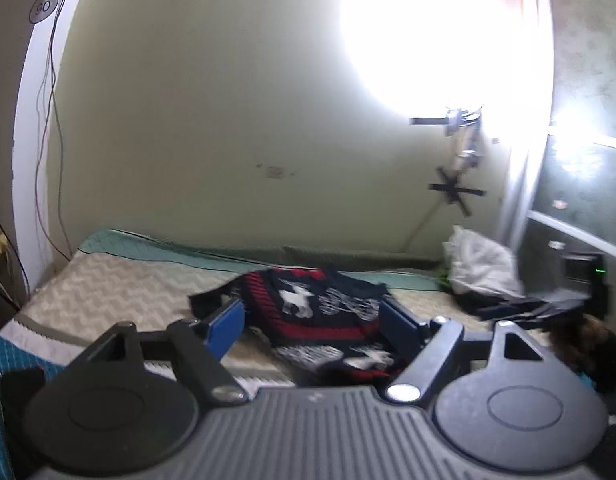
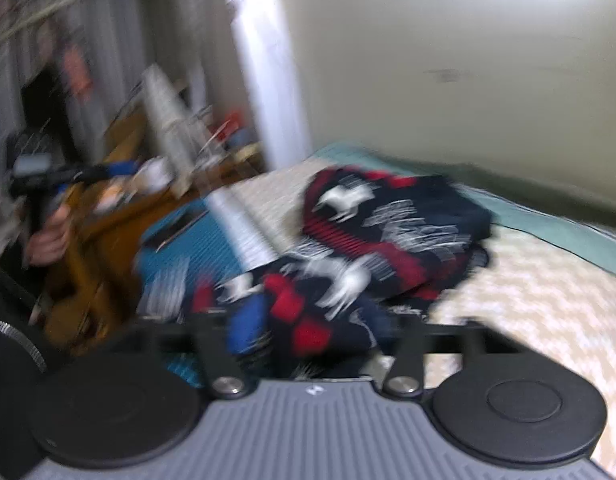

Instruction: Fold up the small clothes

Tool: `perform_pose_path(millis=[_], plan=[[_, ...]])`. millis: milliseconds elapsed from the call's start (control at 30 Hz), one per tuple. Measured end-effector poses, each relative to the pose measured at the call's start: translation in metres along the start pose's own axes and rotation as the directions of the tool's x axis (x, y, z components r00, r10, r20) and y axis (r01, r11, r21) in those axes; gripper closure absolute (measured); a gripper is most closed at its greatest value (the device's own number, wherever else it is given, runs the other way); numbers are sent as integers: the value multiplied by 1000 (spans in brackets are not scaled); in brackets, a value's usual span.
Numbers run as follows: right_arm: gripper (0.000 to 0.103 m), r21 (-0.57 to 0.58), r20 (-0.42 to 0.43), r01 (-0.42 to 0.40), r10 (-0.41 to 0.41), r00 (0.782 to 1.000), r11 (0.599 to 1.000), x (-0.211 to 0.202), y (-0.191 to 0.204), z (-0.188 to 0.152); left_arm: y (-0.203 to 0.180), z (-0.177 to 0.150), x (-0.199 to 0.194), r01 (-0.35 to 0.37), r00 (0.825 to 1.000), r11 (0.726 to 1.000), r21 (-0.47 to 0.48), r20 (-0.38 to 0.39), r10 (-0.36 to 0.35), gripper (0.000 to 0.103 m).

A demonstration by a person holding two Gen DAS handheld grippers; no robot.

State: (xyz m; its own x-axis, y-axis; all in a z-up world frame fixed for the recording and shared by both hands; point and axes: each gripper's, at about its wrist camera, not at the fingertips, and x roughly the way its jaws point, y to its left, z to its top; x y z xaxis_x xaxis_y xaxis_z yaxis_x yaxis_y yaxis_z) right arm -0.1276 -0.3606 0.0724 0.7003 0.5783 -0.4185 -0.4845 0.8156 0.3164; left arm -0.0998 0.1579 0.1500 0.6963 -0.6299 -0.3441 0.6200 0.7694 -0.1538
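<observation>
The left gripper (image 1: 311, 316) stood open over the bed (image 1: 108, 280), its blue pads (image 1: 228, 320) apart and nothing pressed between them. Just beyond its fingers lay the sweater (image 1: 319, 308), dark with red bands and white deer, rumpled and partly doubled over on the cream zigzag bedspread (image 1: 100, 292).

From the other side, the right gripper (image 2: 311, 328) hovered low above the near edge of the same sweater (image 2: 387, 236). Its pads also looked parted, with cloth showing in the gap, though motion blur made it hard to say whether they touched the knit. A person's hand (image 2: 48, 236) in a mustard sleeve (image 2: 88, 240) held the left tool at the far left of that view, beside a blue patterned cloth (image 2: 180, 240).

Further off, a white bag (image 1: 479, 264) and dark clothes (image 1: 527, 308) sat at the bed's far corner, against the pale wall (image 1: 228, 120) and a glaring lamp (image 1: 439, 32).

The fold appeared unfinished, the garment lying in uneven layers. Doing it well would mean taking two matching corners of one edge, one in each gripper, pinching only the top layer, lifting both together and laying the edge squarely over the opposite side before smoothing outward.
</observation>
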Motion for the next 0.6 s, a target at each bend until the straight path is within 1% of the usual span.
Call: perform_pose_path(millis=[33,67,133,200,233,267,300,333,367,400,433,467,500,533,567,600], plan=[[49,61,20,14,-15,1000,998,-4,-10,-1,-1,8,11,-34,999,999,3,-13,34,21],[49,105,35,31,-35,999,994,-3,-18,-1,6,15,36,-77,996,997,6,-42,77,13],[49,169,52,74,-84,995,983,-9,-32,-6,20,28,92,-146,984,989,13,-99,147,12],[49,198,54,115,-128,990,973,-5,-37,-7,32,38,142,-184,972,983,18,-145,185,12],[50,204,51,139,-152,987,969,0,-41,-4,38,43,170,-185,967,983,16,-174,185,9],[50,206,46,164,-177,983,965,5,-46,-2,43,44,186,-175,964,985,15,-200,174,5],[50,204,35,200,-211,977,958,7,-53,-1,43,49,212,-156,961,987,24,-227,157,4],[52,201,16,231,-239,971,952,15,-58,-1,40,50,228,-144,960,989,38,-239,148,4],[54,201,-2,258,-263,965,945,19,-64,-1,37,49,245,-127,958,990,60,-250,138,2],[54,205,-20,282,-284,959,937,25,-70,-1,28,49,265,-96,957,991,89,-266,116,1],[55,218,-36,299,-298,954,929,31,-77,-1,16,43,275,-69,955,992,110,-281,98,0],[55,230,-45,304,-302,952,924,35,-82,-2,7,38,288,-39,950,990,132,-303,78,3],[55,241,-51,308,-305,951,920,38,-86,-3,-1,33,298,-12,944,989,146,-326,59,8],[55,247,-55,310,-306,950,918,40,-88,-3,-9,28,305,15,935,988,154,-353,41,35],[55,248,-56,310,-306,950,918,44,-89,-2,-15,23,310,30,921,985,172,-388,39,77],[55,246,-57,310,-306,950,918,47,-90,0,-19,18,313,28,906,980,199,-419,59,91]])
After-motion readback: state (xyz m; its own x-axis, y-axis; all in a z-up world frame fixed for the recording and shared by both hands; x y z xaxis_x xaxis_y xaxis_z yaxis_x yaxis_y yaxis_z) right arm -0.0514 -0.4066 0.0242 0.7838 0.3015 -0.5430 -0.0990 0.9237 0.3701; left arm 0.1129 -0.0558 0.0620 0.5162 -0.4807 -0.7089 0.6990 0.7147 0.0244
